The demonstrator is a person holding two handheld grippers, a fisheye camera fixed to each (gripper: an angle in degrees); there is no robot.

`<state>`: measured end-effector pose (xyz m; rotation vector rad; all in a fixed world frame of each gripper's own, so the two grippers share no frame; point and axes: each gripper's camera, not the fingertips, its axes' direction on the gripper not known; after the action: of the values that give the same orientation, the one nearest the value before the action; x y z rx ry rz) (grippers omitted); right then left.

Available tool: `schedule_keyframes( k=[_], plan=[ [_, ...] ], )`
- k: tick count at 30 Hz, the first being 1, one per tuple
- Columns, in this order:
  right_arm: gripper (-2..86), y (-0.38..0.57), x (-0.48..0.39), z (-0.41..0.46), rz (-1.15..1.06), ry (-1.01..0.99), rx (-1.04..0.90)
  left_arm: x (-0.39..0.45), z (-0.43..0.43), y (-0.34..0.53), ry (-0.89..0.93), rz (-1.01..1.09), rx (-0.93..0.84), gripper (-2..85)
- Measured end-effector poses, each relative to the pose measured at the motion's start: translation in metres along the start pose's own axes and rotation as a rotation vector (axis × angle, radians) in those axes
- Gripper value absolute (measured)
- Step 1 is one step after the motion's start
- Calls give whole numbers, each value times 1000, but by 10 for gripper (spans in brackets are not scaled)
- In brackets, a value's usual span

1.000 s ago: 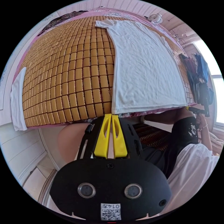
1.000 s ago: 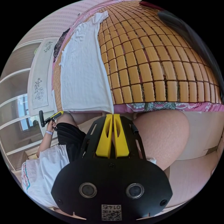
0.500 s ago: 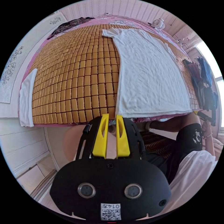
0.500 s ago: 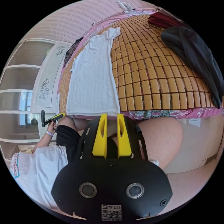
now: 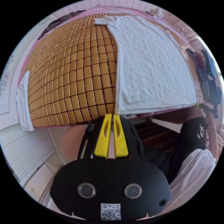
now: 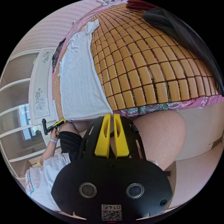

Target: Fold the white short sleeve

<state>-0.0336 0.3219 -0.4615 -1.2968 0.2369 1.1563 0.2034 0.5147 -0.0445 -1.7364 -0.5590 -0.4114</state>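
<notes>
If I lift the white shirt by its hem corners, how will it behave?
The white shirt lies flat and faintly creased, so it is probably thin, light and floppy; the middle should sag. The slatted mat looks smooth, so it may slide easily.

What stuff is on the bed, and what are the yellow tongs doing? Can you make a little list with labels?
surface: bamboo-tile mat over a pink flowered sheet
main garment: white short sleeve, spread flat, hem at the near edge
left tongs: jaws nearly together, at the hem's corner; grip unclear
right tongs: jaws nearly together, at the other hem corner; grip unclear
other clothes: dark garment on the mat; folded white cloth at its edge
</notes>
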Motion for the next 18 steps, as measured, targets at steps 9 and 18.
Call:
schedule_keyframes(
  k=[9,18],
  plan=[
    [2,10,19,-9,15,-162,32,30,4,11,-104,95,-17,-10],
    [2,25,1,6,-41,-92,-1,39,-7,48,-162,74,99,-9]
  ],
)
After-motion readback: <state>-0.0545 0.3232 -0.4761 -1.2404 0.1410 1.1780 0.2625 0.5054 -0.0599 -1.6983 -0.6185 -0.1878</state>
